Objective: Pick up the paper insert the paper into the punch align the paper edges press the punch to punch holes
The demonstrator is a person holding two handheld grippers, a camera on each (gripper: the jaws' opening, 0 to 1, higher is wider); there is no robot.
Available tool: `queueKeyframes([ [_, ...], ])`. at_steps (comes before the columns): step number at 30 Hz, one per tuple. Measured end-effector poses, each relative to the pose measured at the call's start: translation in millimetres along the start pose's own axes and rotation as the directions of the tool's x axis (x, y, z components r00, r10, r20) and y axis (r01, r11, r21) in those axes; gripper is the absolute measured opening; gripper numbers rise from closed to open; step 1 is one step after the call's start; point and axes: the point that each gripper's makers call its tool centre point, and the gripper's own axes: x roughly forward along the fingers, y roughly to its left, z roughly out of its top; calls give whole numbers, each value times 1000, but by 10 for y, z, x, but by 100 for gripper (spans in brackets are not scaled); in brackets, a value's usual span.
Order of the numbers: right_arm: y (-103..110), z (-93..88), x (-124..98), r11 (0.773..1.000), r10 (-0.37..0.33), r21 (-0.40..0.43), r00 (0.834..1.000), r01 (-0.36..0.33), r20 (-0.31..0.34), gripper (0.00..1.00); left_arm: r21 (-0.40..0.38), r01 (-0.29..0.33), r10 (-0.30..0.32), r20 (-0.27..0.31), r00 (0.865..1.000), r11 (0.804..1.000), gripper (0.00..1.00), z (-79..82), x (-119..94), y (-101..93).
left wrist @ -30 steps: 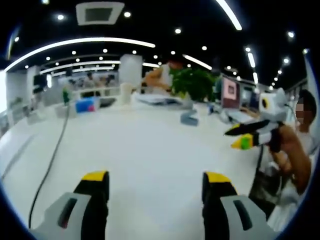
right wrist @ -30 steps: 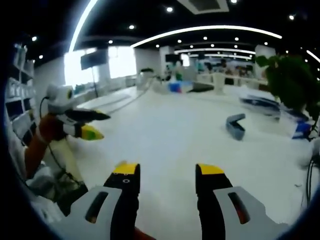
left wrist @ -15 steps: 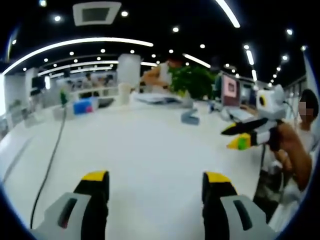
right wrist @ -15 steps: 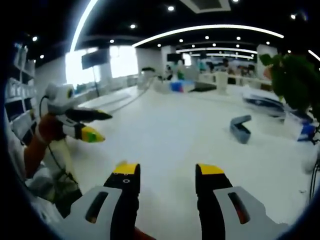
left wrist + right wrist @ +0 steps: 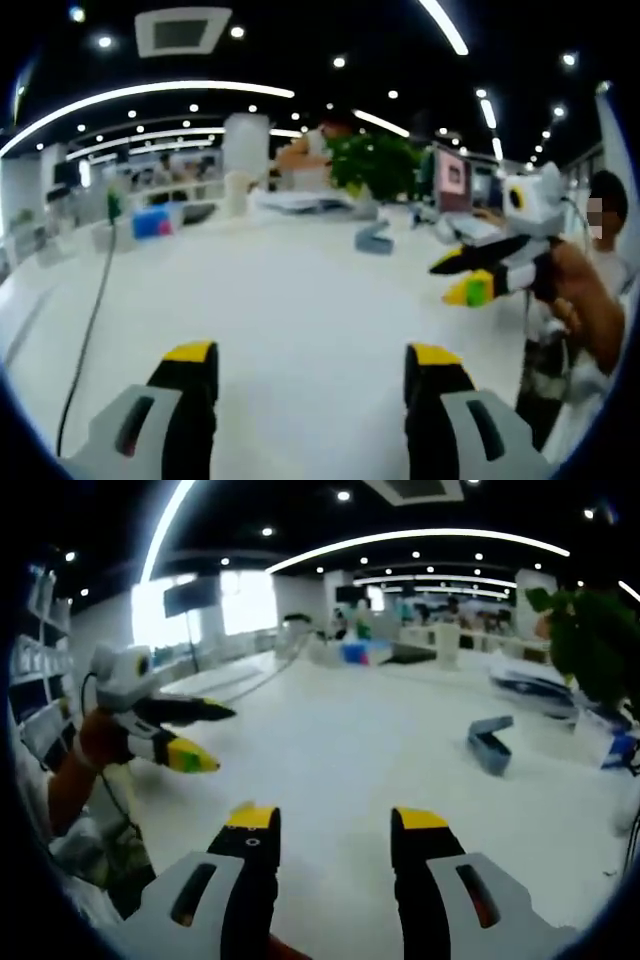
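Note:
A blue-grey hole punch [image 5: 373,238] stands far out on the white table [image 5: 270,300], its lever raised; in the right gripper view the punch [image 5: 492,745] lies right of centre. My left gripper [image 5: 311,355] hovers open over the bare tabletop with nothing between its jaws. My right gripper [image 5: 335,818] is likewise open and holds nothing. Each gripper shows in the other's view, held in a hand: the right gripper [image 5: 443,283] at the right, the left gripper [image 5: 215,738] at the left. A flat pale stack [image 5: 300,200] that may be paper lies beyond the punch.
A dark cable [image 5: 92,330] runs along the table's left side. A leafy plant [image 5: 385,165], a blue box [image 5: 150,222] and a screen [image 5: 453,180] stand at the far edge. A person [image 5: 310,150] sits behind the table. Shelves [image 5: 30,650] line the left wall.
Both views have drifted slightly with the hands. Each gripper has edged a little further into the other's view. Both stay open, and the punch has not moved on the table.

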Motion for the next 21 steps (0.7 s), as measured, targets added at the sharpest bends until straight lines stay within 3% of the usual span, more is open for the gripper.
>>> queueKeyframes([
  [21,-27,-35,115,1000,-14,8,1000,15,-13,46,50,92,-93,29,995,995,76,24,258,-38],
])
